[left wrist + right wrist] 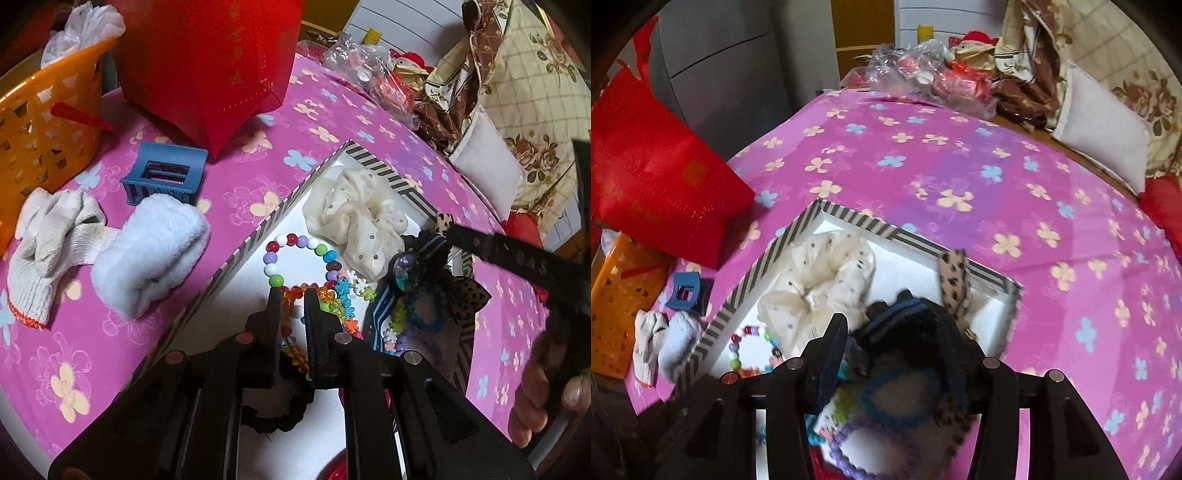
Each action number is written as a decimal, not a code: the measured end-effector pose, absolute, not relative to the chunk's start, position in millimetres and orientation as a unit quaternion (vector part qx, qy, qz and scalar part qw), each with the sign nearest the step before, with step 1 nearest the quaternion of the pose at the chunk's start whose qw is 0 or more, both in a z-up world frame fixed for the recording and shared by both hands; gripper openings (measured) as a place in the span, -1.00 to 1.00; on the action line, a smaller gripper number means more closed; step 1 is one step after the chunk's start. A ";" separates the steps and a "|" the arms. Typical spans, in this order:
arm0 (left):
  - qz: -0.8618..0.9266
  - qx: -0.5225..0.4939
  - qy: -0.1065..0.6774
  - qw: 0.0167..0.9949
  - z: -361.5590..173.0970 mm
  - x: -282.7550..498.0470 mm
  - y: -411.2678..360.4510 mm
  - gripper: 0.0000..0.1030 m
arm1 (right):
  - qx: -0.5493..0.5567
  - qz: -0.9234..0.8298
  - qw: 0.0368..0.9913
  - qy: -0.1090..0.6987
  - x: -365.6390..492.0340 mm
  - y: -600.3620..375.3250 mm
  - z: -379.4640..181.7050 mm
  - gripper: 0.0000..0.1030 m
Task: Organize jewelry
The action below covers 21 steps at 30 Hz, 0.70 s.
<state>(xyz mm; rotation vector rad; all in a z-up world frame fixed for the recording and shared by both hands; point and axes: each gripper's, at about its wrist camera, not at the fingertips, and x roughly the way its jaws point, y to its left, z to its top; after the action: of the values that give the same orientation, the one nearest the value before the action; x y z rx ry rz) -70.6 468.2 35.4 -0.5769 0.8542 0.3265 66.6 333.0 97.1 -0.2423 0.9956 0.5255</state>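
Note:
A white box with a striped rim (251, 243) (750, 291) lies on the pink flowered cloth. It holds a cream dotted scrunchie (354, 218) (816, 280), a multicolour bead bracelet (291, 240) (753, 332), a blue coil hair tie (424, 314) (901, 395), a leopard bow (469, 295) and a black scrunchie (280, 417). My left gripper (293, 295) is low in the box, shut on an orange bead bracelet (295, 354). My right gripper (892, 325) is closed on a blue striped hair bow (406, 266) (905, 314) over the box's right side.
Left of the box lie a blue claw clip (162, 177), a white fluffy roll (147, 254) and knit gloves (48, 254). An orange basket (44, 122) and a red bag (207, 62) stand behind them. Plastic bags (354, 59) and a pillow (487, 166) line the far edge. A hand (539, 398) grips the right tool.

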 end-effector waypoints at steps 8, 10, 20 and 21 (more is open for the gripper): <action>0.164 -0.239 0.375 0.881 51.9 -80.2 454.6 -0.34 | -0.083 0.238 0.845 0.472 28.9 280.9 99.2 -0.06; 0.176 -0.226 0.360 0.888 57.7 -83.8 450.9 -0.29 | -0.077 0.234 0.845 0.475 19.3 267.1 97.5 -0.06; 0.289 -0.107 0.283 0.908 84.5 -102.7 421.0 0.58 | -0.075 0.218 0.853 0.468 -40.0 208.5 91.3 -0.06; 0.284 -0.102 0.276 0.913 86.0 -103.7 416.7 0.58 | -0.074 0.217 0.854 0.466 -46.2 203.8 91.4 -0.06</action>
<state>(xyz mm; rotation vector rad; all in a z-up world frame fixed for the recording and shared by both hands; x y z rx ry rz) -103.7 416.7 86.0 -0.2093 0.5676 0.5857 -46.2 203.8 91.4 -0.1556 0.9807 0.4571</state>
